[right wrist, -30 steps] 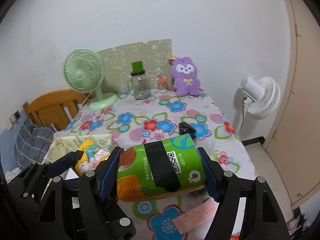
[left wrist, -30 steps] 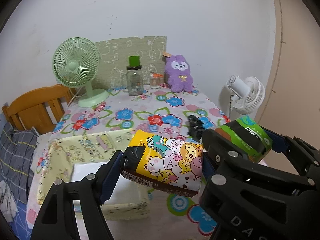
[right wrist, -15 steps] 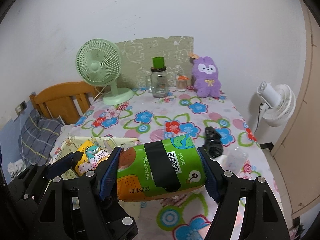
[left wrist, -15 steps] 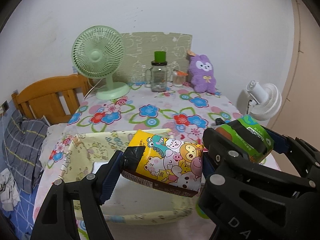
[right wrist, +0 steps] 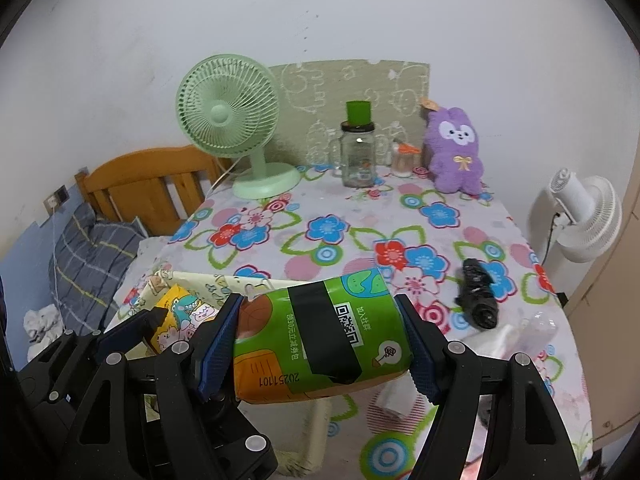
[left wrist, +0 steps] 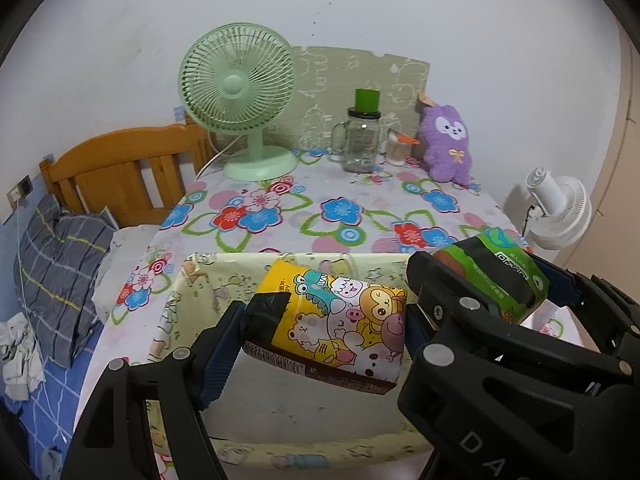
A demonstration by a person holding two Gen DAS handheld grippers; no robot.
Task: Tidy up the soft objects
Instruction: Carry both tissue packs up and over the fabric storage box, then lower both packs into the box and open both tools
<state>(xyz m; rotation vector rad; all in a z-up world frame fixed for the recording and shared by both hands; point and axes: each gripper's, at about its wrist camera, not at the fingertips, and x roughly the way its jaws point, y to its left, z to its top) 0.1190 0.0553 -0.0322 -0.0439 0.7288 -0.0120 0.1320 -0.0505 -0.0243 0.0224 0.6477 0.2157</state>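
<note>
Left wrist view: the left claw [left wrist: 320, 332] is clamped on the yellow cartoon pack [left wrist: 340, 326], pads pressing both ends, the pack held above the open fabric bin [left wrist: 192, 280]. The green pack [left wrist: 500, 276] sits just right of the bin.

Right wrist view: the right claw [right wrist: 322, 344] grips the green pack [right wrist: 324, 340] between its pads, beside the fabric bin [right wrist: 188, 278], above the desk [right wrist: 360, 216].

Centre frame, a yellow cartoon-animal pack [left wrist: 340, 326]; right, a green-and-orange pack [right wrist: 320, 338]. Flowered tablecloth [left wrist: 360, 216], mint fan [left wrist: 238, 96] upper left, purple plush [left wrist: 448, 146] upper right.
</note>
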